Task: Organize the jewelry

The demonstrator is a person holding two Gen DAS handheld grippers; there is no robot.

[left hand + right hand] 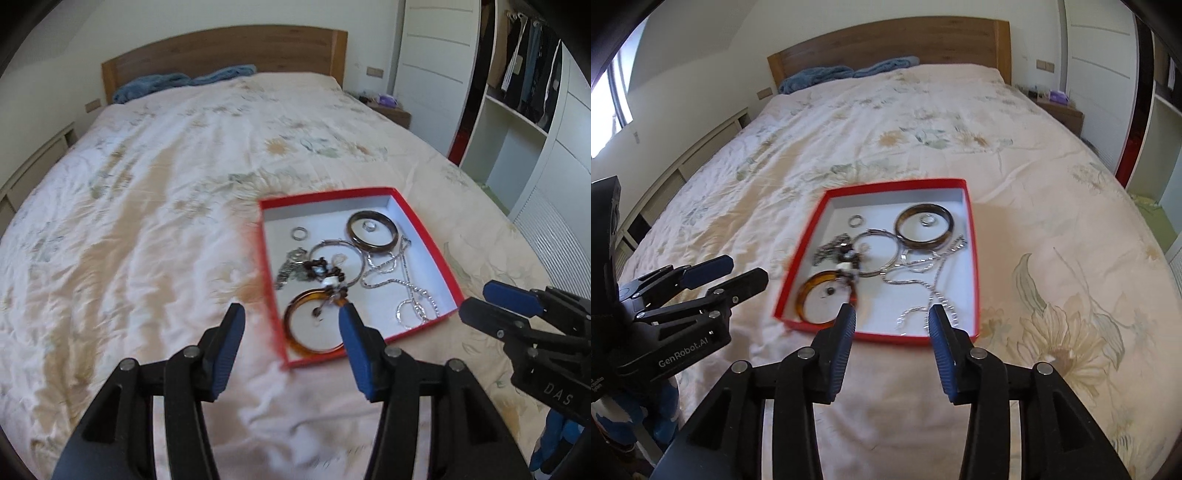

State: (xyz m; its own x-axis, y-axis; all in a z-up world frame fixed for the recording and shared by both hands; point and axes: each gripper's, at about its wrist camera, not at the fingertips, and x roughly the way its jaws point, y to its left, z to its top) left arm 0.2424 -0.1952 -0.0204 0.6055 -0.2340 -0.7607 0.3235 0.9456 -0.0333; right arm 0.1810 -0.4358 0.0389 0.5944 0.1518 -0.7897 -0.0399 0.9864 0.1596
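Note:
A shallow red box point(432, 240) point(973, 258) with a white floor lies on the bed. In it lie an amber bangle point(295, 343) point(809, 291), a dark brown bangle point(373, 245) point(923, 238) with a small ring inside, a thin metal hoop point(334, 245) point(879, 236), a beaded bracelet point(325, 275), a silver chain point(410, 291) point(923, 284) and a small ring point(299, 232) point(855, 220). My left gripper point(291, 317) point(726, 271) hovers open above the box's near left corner, holding nothing. My right gripper point(892, 314) point(476, 299) hovers open over the box's near edge, also holding nothing.
The bed carries a pale floral quilt point(147, 221) point(1052, 221) with blue pillows point(184, 81) at a wooden headboard point(886, 40). An open wardrobe point(517, 92) stands on the right, a nightstand point(1060, 110) beside the bed.

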